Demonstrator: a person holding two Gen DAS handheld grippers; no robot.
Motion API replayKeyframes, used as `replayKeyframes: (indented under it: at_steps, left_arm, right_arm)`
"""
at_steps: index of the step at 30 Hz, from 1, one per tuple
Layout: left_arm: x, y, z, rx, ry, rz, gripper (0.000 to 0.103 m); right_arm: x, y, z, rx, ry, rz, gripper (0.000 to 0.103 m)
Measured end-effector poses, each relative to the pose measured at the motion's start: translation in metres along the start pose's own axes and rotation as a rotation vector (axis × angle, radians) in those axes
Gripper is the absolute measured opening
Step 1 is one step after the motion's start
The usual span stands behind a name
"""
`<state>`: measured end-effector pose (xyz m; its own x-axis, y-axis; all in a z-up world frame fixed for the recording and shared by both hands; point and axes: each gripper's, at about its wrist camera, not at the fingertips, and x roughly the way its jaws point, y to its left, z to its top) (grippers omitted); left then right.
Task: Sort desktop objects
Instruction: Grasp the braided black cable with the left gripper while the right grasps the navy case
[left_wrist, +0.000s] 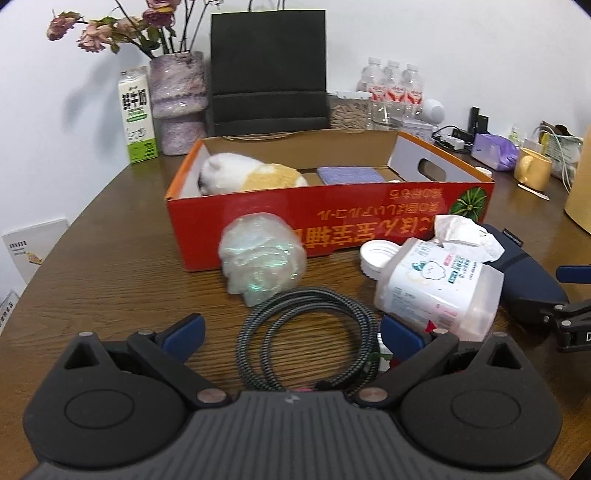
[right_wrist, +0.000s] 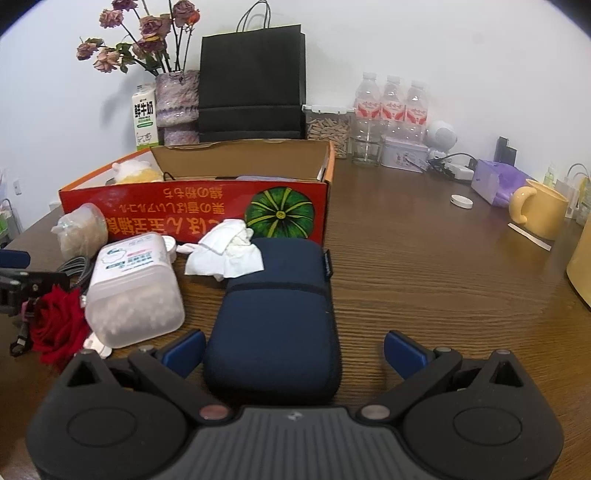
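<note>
While both grippers gape empty, the left gripper should close squarely across the coiled braided cable between its fingers, lifting every loop toward the red box.

At the upper left of your left-wrist view, the milk carton reads 鲜牛奶 in black down its white face. The red box carries yellow Japanese lettering, upside down to you. The print on the wipes tub is too small to read.
</note>
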<state>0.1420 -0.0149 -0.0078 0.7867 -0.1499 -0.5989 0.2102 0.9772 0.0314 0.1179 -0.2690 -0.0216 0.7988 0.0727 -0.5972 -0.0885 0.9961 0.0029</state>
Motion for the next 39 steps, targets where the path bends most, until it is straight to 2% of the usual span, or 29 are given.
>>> replayKeyframes:
  at_steps: [4,16,20,22,27,32,39]
  left_arm:
    - [0.009,-0.004,0.001,0.017,0.021,0.021,0.103]
    - [0.025,0.01,-0.001,-0.095,0.067,0.015,0.103]
    - [0.022,0.008,-0.001,-0.096,0.058,0.007,0.092]
    - [0.022,0.008,0.0,-0.099,0.059,0.008,0.092]
    - [0.02,0.007,0.0,-0.098,0.061,0.008,0.09]
    - [0.014,0.004,0.0,-0.093,0.051,-0.005,0.089]
    - [0.001,0.002,0.003,-0.08,0.014,-0.002,0.089]
  right_arm:
    - [0.003,0.0,0.001,-0.007,0.005,0.002,0.103]
    - [0.021,0.008,0.014,-0.021,0.023,0.013,0.103]
    - [0.026,0.009,0.017,-0.023,0.036,0.021,0.101]
    - [0.028,0.01,0.018,-0.021,0.047,0.035,0.097]
    - [0.025,0.012,0.021,-0.041,0.021,0.042,0.069]
    - [0.017,0.01,0.018,-0.021,-0.005,0.069,0.064]
    - [0.005,0.01,0.014,-0.009,-0.035,0.07,0.062]
